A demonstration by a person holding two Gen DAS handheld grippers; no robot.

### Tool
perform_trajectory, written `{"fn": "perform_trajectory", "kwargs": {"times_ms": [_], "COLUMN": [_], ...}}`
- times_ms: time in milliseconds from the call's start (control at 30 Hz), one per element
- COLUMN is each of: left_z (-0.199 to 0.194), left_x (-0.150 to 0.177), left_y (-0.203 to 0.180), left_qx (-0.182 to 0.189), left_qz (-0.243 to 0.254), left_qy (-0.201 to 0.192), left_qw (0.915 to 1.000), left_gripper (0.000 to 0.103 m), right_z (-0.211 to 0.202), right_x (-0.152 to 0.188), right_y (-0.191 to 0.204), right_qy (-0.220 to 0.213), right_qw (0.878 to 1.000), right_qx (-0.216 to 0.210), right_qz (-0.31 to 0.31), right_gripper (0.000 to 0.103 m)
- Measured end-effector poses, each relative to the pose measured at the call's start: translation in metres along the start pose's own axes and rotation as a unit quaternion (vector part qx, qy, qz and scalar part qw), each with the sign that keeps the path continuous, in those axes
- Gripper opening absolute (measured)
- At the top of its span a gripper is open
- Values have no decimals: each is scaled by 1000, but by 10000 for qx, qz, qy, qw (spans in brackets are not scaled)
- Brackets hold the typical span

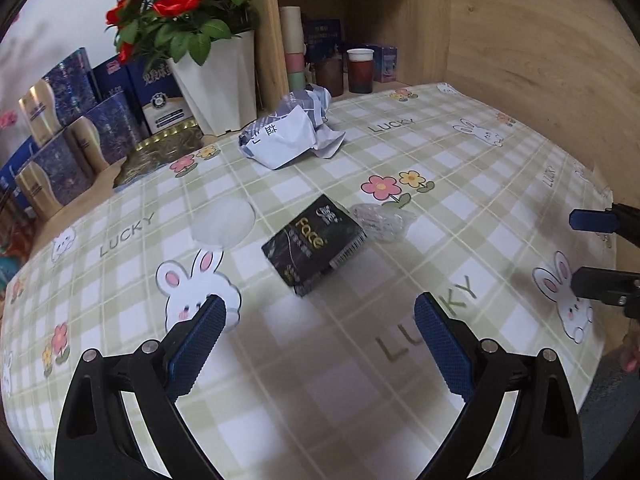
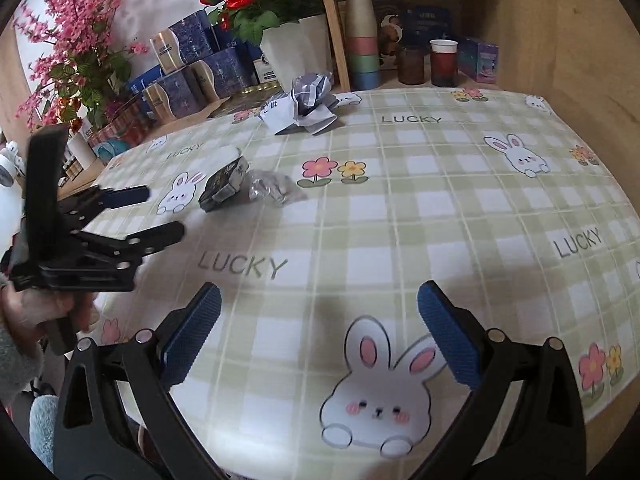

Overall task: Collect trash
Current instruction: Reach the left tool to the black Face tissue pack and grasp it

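Observation:
A black "face" tissue pack (image 1: 314, 244) lies on the checked tablecloth (image 1: 400, 152), just ahead of my open left gripper (image 1: 318, 312). Beside it lie a crumpled clear plastic wrapper (image 1: 380, 222) and a translucent round lid (image 1: 224, 224). Farther back sits a crumpled white and grey paper bag (image 1: 292, 132). In the right wrist view the black pack (image 2: 224, 186), the clear wrapper (image 2: 274, 188) and the paper bag (image 2: 302, 106) lie far off to the left. My right gripper (image 2: 320, 308) is open over a rabbit print, holding nothing. The left gripper (image 2: 160, 216) shows at the left, held by a hand.
A white pot of red roses (image 1: 216, 80), blue and gold boxes (image 1: 76, 128) and a wooden shelf with stacked cups (image 1: 294, 44) and a dark drink cup (image 1: 360, 70) line the back. Pink blossoms (image 2: 76, 48) stand at the far left. A wooden wall (image 1: 540, 40) closes the right side.

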State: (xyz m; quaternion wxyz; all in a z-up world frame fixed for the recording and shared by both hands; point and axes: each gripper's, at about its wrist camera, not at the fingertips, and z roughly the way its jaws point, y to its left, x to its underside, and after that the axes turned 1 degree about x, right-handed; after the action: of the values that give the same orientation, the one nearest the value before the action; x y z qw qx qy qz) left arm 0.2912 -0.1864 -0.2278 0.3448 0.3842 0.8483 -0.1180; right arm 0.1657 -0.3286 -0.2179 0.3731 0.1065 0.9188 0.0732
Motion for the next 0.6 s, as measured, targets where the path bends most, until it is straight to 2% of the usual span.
{"fn": "perform_trajectory", "kwargs": {"times_ms": [133, 300, 433, 467, 500, 600], "left_z": [21, 44, 64, 64, 65, 59], "left_x": [-12, -22, -23, -23, -23, -21], "left_y": [9, 6, 2, 4, 6, 12], "left_qx": [-28, -98, 51, 121, 153, 250], "left_qz": [14, 150, 344, 291, 234, 91], "left_qy": [41, 209, 488, 468, 474, 560], "left_qw": [10000, 9996, 9982, 9984, 9985, 9981], "left_gripper": [92, 84, 74, 69, 59, 19], "right_z": [8, 18, 21, 22, 23, 26], "right_x": [-6, -10, -11, -11, -11, -12], "right_y": [-3, -6, -5, -3, -2, 2], "right_qy": [10, 71, 113, 130, 140, 172], "right_qw": [10000, 9999, 9998, 9997, 9996, 9994], "right_qx": [-77, -92, -172, -208, -209, -238], "right_qz": [-50, -41, -62, -80, -106, -181], "right_gripper": [97, 97, 97, 97, 97, 97]}}
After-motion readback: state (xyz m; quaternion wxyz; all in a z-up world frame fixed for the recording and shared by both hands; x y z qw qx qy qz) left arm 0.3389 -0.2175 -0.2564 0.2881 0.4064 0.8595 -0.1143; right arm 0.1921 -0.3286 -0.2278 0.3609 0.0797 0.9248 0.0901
